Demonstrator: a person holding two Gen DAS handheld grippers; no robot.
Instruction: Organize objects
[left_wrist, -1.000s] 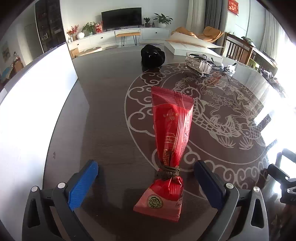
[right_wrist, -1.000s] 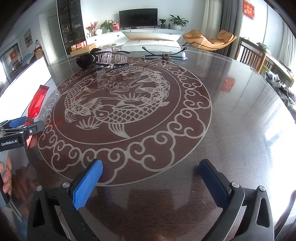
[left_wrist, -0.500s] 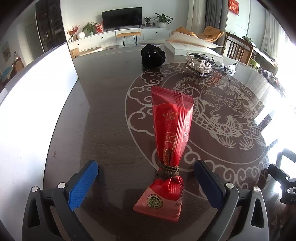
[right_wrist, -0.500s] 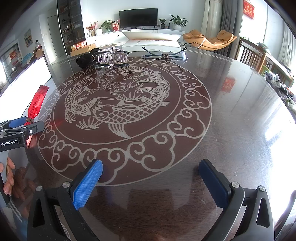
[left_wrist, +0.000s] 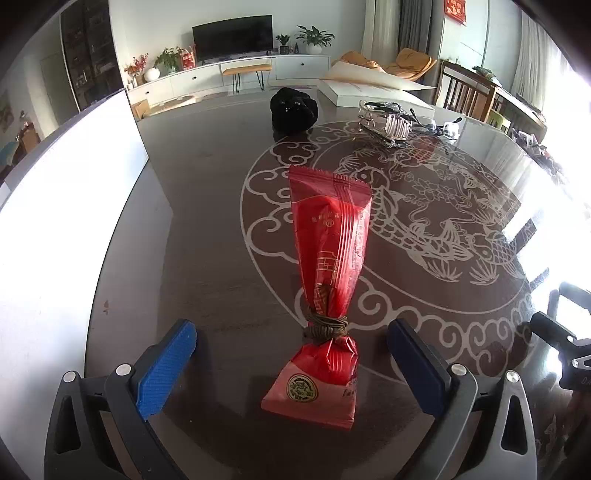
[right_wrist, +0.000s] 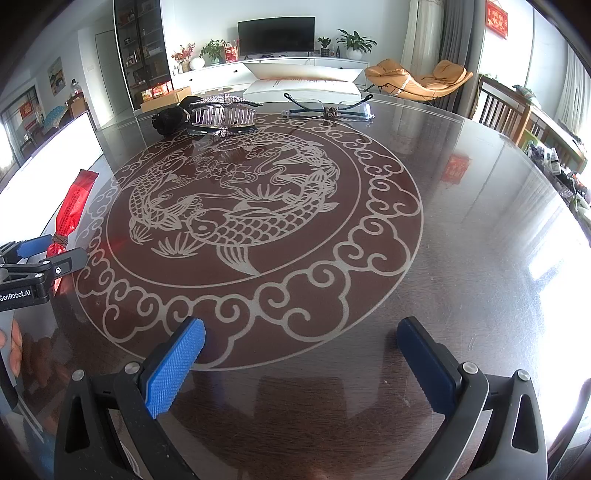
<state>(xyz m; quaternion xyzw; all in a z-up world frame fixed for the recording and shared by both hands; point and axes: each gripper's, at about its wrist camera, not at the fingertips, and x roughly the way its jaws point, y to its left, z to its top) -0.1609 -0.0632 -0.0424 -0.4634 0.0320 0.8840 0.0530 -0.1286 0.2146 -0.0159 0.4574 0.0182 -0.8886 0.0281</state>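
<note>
Left wrist view: the left tongs (left_wrist: 291, 354) stood wide apart, low over the dark tabletop (left_wrist: 207, 236), clamped on nothing. A red snack packet (left_wrist: 328, 273), tied near its lower end with a brown cord (left_wrist: 327, 326), lay flat on the tabletop between the two blue pads (left_wrist: 166, 369), touching neither. A white board (left_wrist: 62, 229) lay along the left edge of the tabletop. At the far side sat a black bundle (left_wrist: 293, 110), a clear hair clip (left_wrist: 384, 123) and, just beside it, a pair of spectacles (left_wrist: 437, 127). Part of the right tongs showed at the right edge.

Right wrist view: the right tongs (right_wrist: 301, 365) were likewise apart and empty, over the carp-and-cloud pattern (right_wrist: 236, 206) inlaid in the tabletop (right_wrist: 461, 229). The red snack packet (right_wrist: 72, 206) lay at the far left beside the white board (right_wrist: 48, 166), with the left tongs (right_wrist: 48, 251) around its tied end. The hair clip (right_wrist: 223, 114), black bundle (right_wrist: 170, 118) and spectacles (right_wrist: 327, 109) lay across the far side, well apart from these tongs.
</note>
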